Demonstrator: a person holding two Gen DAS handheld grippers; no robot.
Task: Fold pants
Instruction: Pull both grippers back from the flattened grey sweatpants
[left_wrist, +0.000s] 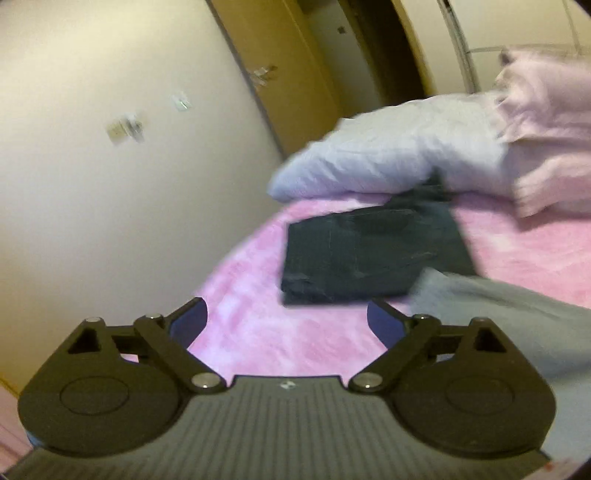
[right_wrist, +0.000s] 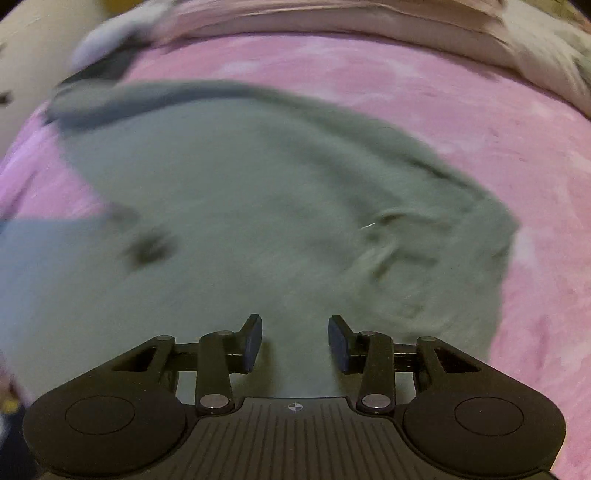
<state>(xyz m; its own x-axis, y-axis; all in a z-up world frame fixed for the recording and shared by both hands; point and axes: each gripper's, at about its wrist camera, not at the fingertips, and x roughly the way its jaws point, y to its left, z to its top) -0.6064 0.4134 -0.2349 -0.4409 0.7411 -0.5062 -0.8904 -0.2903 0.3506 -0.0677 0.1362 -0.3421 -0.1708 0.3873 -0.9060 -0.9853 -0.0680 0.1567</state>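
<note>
Your grey fabric pants (right_wrist: 258, 206) sprawl unfolded across the pink fleece bedspread (right_wrist: 461, 110), bare pink at the edges. Your right gripper (right_wrist: 295, 341) hovers above them, half-parted, empty; your left gripper (left_wrist: 287, 325) gapes wide, empty, facing folded dark pants (left_wrist: 369, 254).

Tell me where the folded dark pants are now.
In the left wrist view, the folded dark pants lie right of centre on the pink blanket, just below the white pillow.

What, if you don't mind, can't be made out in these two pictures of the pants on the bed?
- Grey pants: right wrist view, motion blur hides seams and fold lines; the gripper body covers their near edge.
- Dark folded garment: left wrist view, far end tucked under the pillow.
- Wall fittings: left wrist view, too blurred to identify.
</note>
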